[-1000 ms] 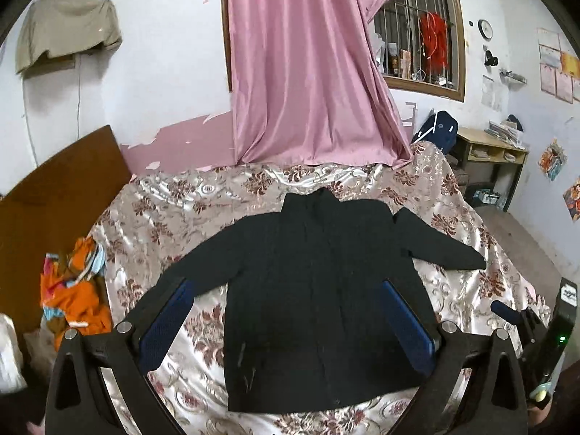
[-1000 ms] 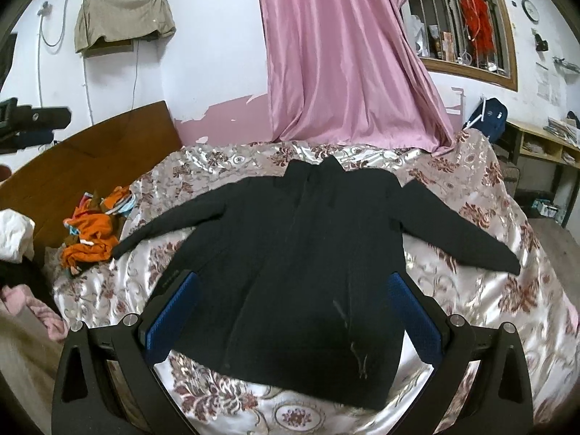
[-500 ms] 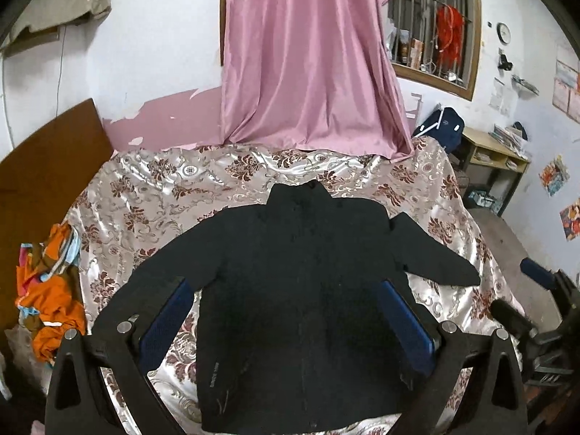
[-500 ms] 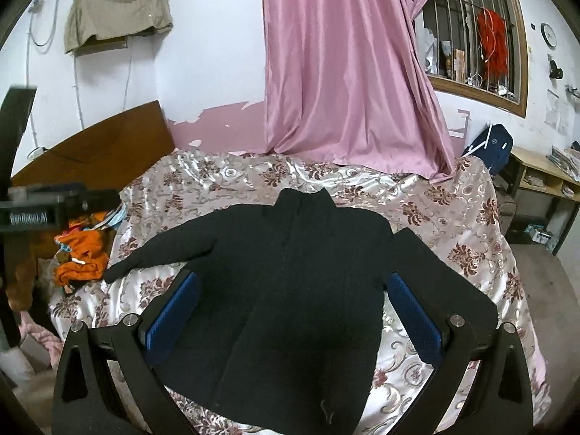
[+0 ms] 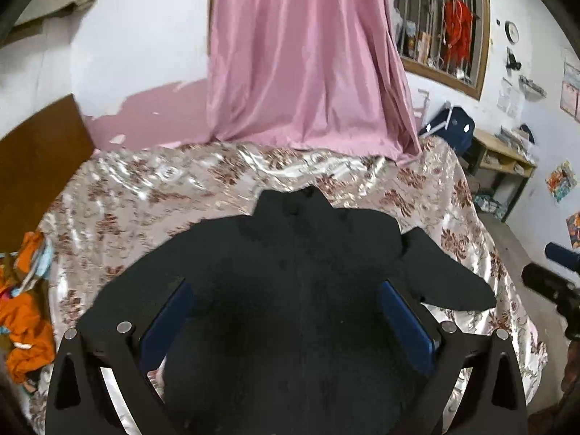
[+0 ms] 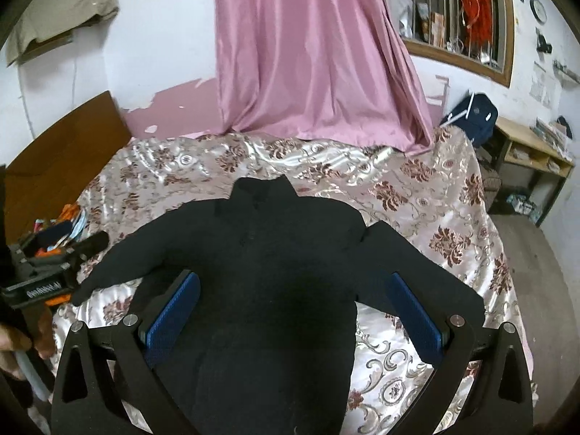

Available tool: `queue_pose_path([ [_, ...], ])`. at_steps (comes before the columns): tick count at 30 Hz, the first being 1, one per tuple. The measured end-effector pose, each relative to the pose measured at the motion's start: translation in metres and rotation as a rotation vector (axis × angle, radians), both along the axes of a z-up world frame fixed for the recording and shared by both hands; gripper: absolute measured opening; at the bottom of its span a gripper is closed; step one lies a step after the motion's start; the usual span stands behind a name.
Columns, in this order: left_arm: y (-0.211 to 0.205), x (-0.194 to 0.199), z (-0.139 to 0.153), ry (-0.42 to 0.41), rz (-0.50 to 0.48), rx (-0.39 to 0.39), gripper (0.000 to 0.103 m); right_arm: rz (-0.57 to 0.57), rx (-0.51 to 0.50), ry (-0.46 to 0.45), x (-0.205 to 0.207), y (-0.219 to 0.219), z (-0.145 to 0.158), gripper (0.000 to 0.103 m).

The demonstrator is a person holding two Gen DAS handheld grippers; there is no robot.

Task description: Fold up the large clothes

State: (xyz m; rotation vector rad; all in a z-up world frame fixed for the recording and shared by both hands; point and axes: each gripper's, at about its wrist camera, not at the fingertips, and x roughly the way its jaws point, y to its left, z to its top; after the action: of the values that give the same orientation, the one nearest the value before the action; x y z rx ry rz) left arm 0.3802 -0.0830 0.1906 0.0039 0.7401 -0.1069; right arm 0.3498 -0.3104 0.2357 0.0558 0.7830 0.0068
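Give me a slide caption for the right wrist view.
Open right tongs above a black jacket spread flat on a floral bedspread.

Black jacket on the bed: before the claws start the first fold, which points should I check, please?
1. Black jacket lies flat, collar far: ok.
2. Both sleeves spread out sideways: ok.
3. Left claw open, holding nothing: ok.
4. Right claw open, holding nothing: ok.
5. Orange clothes apart from the jacket: ok.
6. Near hem lying straight: cannot tell, hidden below the frame.

Matt black jacket (image 6: 275,275), perhaps fleece, on glossy satin bedspread (image 6: 417,195); wooden headboard (image 6: 61,152).
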Motion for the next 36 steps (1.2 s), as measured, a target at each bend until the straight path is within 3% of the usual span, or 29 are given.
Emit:
queue_pose_path([
  [5,-0.032,0.046,-0.056,-0.002,-0.062,-0.006,0.103,-0.078,-0.014,-0.039,0.037,-0.036,-0.045,0.102],
  [10,-0.046,0.091,-0.11,-0.012,-0.133,-0.079,0.103,-0.213,-0.02,-0.131,0.065,-0.087,-0.103,0.102],
  [13,-0.056,0.116,-0.139,-0.003,-0.148,-0.122,0.103,-0.331,-0.032,-0.118,0.077,-0.119,-0.145,0.102],
  [16,-0.075,0.143,-0.17,0.045,-0.156,-0.13,0.103,-0.481,0.017,-0.045,0.082,-0.169,-0.196,0.102],
  [21,-0.097,0.158,-0.207,0.079,-0.182,-0.201,0.103,-0.739,0.298,0.063,0.053,-0.258,-0.276,0.102],
  [24,-0.108,0.161,-0.222,0.077,-0.196,-0.258,0.103,-0.849,0.424,0.089,0.033,-0.288,-0.308,0.102],
  [32,-0.158,0.162,-0.255,0.115,-0.248,-0.289,0.103,-0.923,0.681,0.065,0.025,-0.304,-0.366,0.102],
  [36,-0.175,0.169,-0.277,0.2,-0.276,-0.307,0.103,-0.985,0.77,0.018,0.03,-0.312,-0.387,0.102],
])
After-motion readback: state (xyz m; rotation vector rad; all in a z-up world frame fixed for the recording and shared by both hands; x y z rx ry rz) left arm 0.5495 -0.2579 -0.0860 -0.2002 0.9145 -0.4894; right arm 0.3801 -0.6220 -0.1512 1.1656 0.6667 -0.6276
